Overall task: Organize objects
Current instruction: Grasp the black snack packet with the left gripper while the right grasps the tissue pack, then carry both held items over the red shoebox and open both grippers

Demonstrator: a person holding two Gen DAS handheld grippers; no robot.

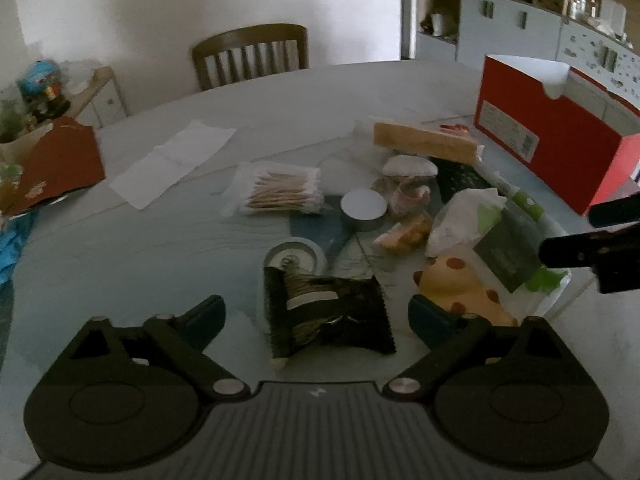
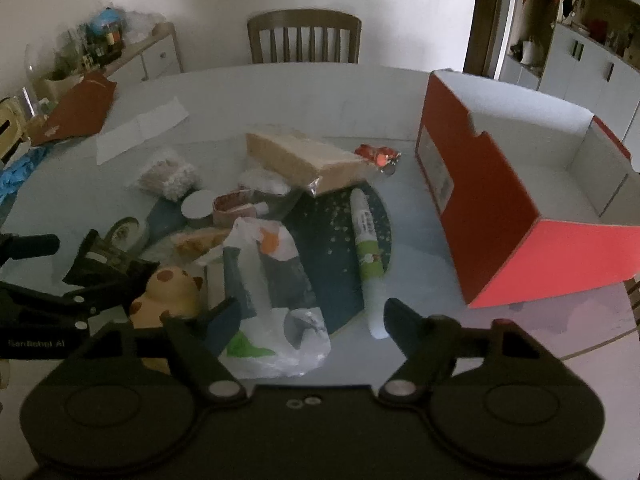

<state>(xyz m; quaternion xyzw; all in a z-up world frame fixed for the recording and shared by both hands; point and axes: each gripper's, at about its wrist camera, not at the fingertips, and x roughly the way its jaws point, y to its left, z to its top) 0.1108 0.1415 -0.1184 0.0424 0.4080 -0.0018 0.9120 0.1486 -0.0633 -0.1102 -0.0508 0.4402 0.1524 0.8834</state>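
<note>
A pile of small items lies on the round table. My left gripper is open, its fingers either side of a black foil packet, with a yellow spotted toy by its right finger. My right gripper is open over a white and green plastic bag. A green and white tube lies on a dark round mat. A tan packet, a cotton swab pack and a round tin lie in the pile. An open red box stands at the right.
A wooden chair stands at the table's far side. White paper and a brown paper bag lie at the left. A side cabinet with jars is at the back left. The left gripper shows in the right wrist view.
</note>
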